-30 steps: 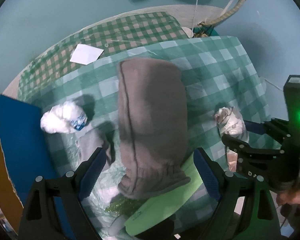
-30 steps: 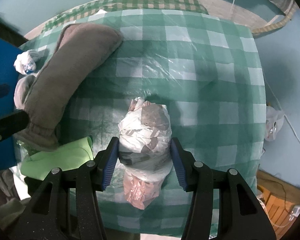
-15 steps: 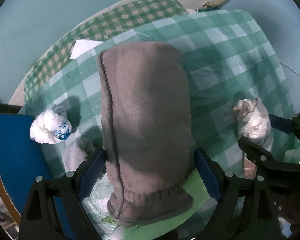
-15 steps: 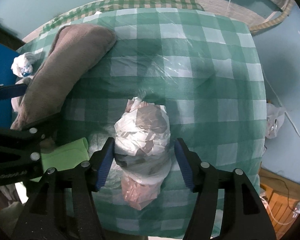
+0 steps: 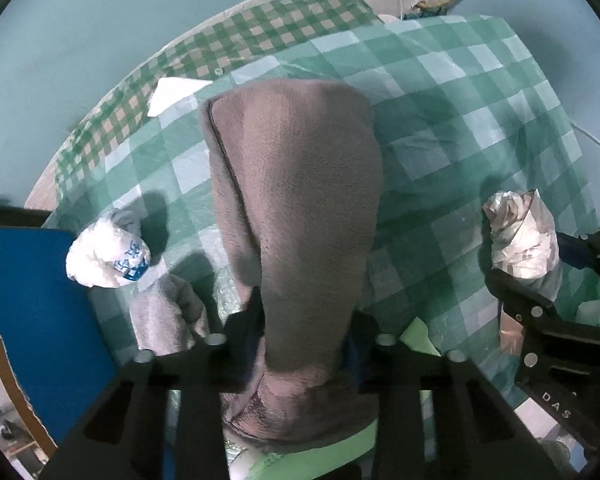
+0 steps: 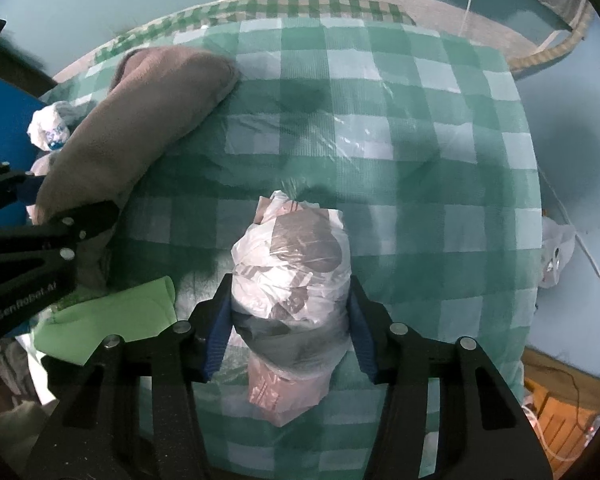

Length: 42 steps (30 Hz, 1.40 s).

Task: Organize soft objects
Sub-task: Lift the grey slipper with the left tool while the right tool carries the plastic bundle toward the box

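**Both grippers closing on soft bundles atop the checked cloth**

Left wrist view: the left gripper [image 5: 304, 332] is pointing down and its jaws are closing on the long grey fleece pouch with a gathered cuff [image 5: 300, 208], the black fingers pinching its narrowed lower part. The pouch is lying lengthwise along the middle of the green-and-white checked plastic table cover [image 5: 460, 120], its seam running down the left edge. A crumpled white plastic bag with blue print [image 5: 108, 256] is sitting to its left, beside a flat blue board [image 5: 36, 320], with a small grey towel roll [image 5: 160, 316] just below it. A lime-green cloth [image 5: 320, 456] is peeking out under the pouch's cuff. A smaller-checked green-and-beige cloth [image 5: 220, 48] is lying at the far edge, on a pale teal floor [image 5: 60, 40].

Right wrist view: the right gripper [image 6: 290, 320] is also pointing down, its jaws closing, the blue-padded fingers pressing both sides of the white plastic-wrapped bundle with grey and pink patches [image 6: 292, 272]. The bundle is resting near the front middle of the cover. The grey pouch is stretching away at upper left, the lime-green cloth lying near its lower end. A woven strap [image 6: 552, 44] is curving across the floor beyond.
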### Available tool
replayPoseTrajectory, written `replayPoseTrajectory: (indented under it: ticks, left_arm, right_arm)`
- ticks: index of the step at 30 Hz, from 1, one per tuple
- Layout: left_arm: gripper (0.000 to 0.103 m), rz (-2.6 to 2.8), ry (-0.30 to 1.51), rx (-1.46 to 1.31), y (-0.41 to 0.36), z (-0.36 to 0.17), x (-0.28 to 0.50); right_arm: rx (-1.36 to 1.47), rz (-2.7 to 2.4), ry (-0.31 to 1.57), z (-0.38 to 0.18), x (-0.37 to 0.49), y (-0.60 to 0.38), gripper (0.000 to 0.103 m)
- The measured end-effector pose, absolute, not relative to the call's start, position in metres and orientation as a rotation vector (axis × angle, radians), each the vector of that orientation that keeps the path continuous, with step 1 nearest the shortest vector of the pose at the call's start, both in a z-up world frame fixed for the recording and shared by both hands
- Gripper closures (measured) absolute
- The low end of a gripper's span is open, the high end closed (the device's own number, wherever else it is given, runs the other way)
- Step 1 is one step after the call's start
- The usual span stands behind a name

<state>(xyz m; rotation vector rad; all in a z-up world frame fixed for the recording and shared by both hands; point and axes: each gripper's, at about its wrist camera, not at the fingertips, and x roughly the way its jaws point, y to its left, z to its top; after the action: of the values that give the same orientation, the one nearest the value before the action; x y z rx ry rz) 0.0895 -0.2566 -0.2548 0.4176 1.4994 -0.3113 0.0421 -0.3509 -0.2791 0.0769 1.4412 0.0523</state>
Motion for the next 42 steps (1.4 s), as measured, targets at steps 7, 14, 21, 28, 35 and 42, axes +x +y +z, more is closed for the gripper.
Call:
replayPoseTrajectory:
  ticks: [7, 14, 21, 28, 35, 42]
  left_arm:
    - [0.079, -0.340, 1.447, 0.398, -0.249, -0.238, 0.085]
    - [0.079, -0.355, 1.353, 0.416, -0.242, -0.208, 0.076]
    - [0.079, -0.370, 1.297, 0.432, -0.227, -0.183, 0.067]
    - [0.079, -0.370, 1.242, 0.430, -0.210, -0.153, 0.048]
    - [0.079, -0.359, 1.196, 0.412, -0.190, -0.126, 0.040]
    - [0.079, -0.332, 1.155, 0.398, -0.169, -0.103, 0.031]
  right_arm:
    - [0.069, 0.057, 1.415, -0.266, 0.034, -0.353, 0.051]
    - [0.033, 0.062, 1.392, -0.243, 0.023, -0.353, 0.051]
    - [0.032, 0.061, 1.372, -0.221, 0.024, -0.350, 0.051]
    - [0.002, 0.074, 1.337, -0.193, 0.025, -0.341, 0.051]
    - [-0.020, 0.102, 1.305, -0.165, 0.025, -0.323, 0.051]
    - [-0.052, 0.147, 1.272, -0.140, 0.030, -0.298, 0.051]
